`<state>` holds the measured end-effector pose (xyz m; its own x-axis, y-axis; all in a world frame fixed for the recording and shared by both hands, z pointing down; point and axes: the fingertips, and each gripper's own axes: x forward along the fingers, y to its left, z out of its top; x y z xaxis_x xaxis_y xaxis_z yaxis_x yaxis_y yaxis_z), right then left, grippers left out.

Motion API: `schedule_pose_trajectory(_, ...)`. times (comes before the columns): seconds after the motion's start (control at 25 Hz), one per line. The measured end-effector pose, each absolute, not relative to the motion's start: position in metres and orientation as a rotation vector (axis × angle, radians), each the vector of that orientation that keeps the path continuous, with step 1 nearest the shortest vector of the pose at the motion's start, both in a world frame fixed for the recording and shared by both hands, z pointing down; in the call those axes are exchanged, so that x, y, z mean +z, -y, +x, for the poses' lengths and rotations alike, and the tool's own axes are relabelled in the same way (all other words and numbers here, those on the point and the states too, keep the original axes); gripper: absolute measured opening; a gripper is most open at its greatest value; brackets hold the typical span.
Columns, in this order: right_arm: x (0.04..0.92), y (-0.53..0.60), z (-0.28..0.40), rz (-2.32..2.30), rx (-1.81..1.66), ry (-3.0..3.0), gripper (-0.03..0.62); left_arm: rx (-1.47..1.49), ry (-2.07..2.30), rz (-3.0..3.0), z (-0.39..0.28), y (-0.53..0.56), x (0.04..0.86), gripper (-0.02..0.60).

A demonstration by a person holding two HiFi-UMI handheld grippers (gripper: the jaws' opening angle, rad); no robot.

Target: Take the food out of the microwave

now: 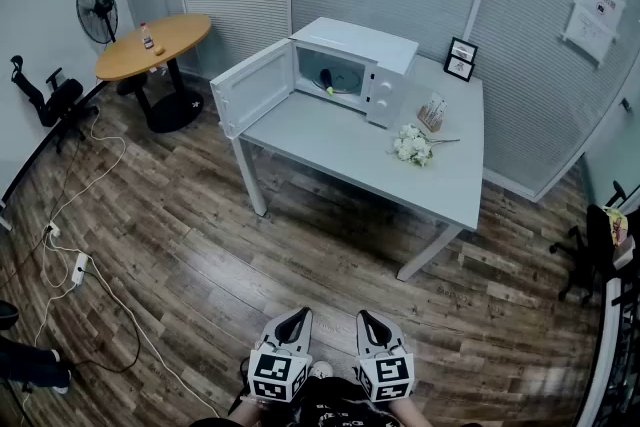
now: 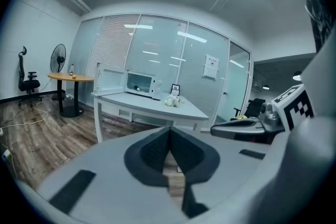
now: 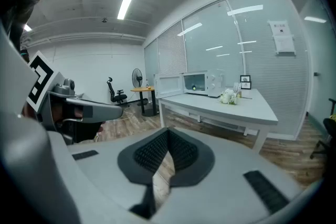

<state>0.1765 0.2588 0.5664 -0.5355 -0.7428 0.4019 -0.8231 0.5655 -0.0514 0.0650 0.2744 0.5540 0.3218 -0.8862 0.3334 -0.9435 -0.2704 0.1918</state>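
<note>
A white microwave stands at the back of a grey table, and its door hangs open to the left. Inside it lies a dark dish with a small yellow-green piece of food. My left gripper and right gripper are at the bottom of the head view, side by side, far from the table, both shut and empty. The left gripper view shows the microwave small and distant beyond the touching jaw tips. The right gripper view shows the microwave likewise, beyond its gripper.
White flowers, a small wooden holder and two picture frames share the table. At the left are a round wooden table, a fan, an office chair and floor cables with a power strip. Wood floor lies between me and the table.
</note>
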Motion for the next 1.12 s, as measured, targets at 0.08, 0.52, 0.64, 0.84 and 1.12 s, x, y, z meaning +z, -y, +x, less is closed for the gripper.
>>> schedule_pose_trajectory(0.08, 0.567, -0.257, 0.182, 1.299, 0.337, 2.462, 0.003, 0.225, 1.640, 2.247, 0.067, -0.274, 0.552, 0.008)
schedule_pose_trajectory(0.52, 0.554, -0.215, 0.182, 1.473, 0.310, 2.445, 0.004, 0.186, 1.693, 2.258, 0.029, -0.245, 0.546, 0.008)
schedule_pose_trajectory(0.64, 0.546, -0.196, 0.175, 1.515, 0.310, 2.440, 0.005, 0.181, 1.690, 2.266, 0.014, -0.225, 0.543, 0.008)
schedule_pose_trajectory(0.84, 0.543, -0.163, 0.156, 1.581, 0.309, 2.419, 0.005, 0.175, 1.677, 2.321, -0.013, -0.182, 0.535, 0.008)
schedule_pose_trajectory(1.12, 0.535, -0.122, 0.126, 1.638, 0.290, 2.378, 0.005, 0.199, 1.627, 2.416, -0.047, -0.129, 0.522, 0.008)
